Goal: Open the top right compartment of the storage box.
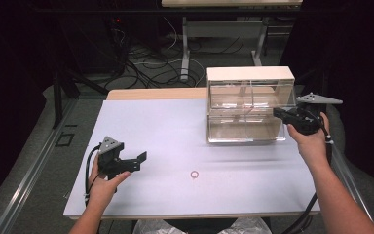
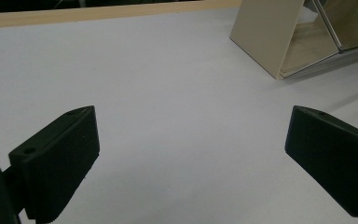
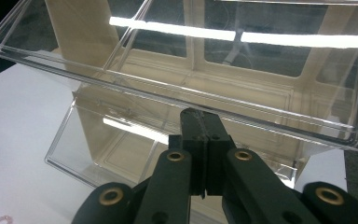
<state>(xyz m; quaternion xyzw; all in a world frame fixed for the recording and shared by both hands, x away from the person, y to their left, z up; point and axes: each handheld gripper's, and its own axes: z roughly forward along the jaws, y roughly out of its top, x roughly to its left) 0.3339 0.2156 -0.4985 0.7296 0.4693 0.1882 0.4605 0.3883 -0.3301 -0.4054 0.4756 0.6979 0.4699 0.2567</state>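
Showing a white table [image 1: 165, 126] from above, with a clear two-tier drawer organiser [image 1: 249, 105] standing near its far right corner. Reaching in from the right edge: the right gripper [image 1: 277, 112], its jaws pressed fully together at the front lip of the tilted-out upper drawer [image 3: 177, 84]. Possibly pinching the thin plastic lip between the pads, though hard telling through the glare on the clear plastic in the right gripper view. Seeming to be tipping that upper drawer forward, presumably opening a compartment for something to be dropped in.

Lying flat near the front edge, roughly midway along it: a small pink ring [image 1: 194, 174], well apart from both grippers and from the organiser. Appearing again, faintly, at the bottom left corner of the right gripper view [image 3: 2, 219].

Resting near the front left corner: the left gripper [image 1: 143, 156], held low over the bare table, jaws spread wide and holding nothing. Pointing towards the middle of the table, likely waiting in readiness for picking up the ring once the drawer is standing open.
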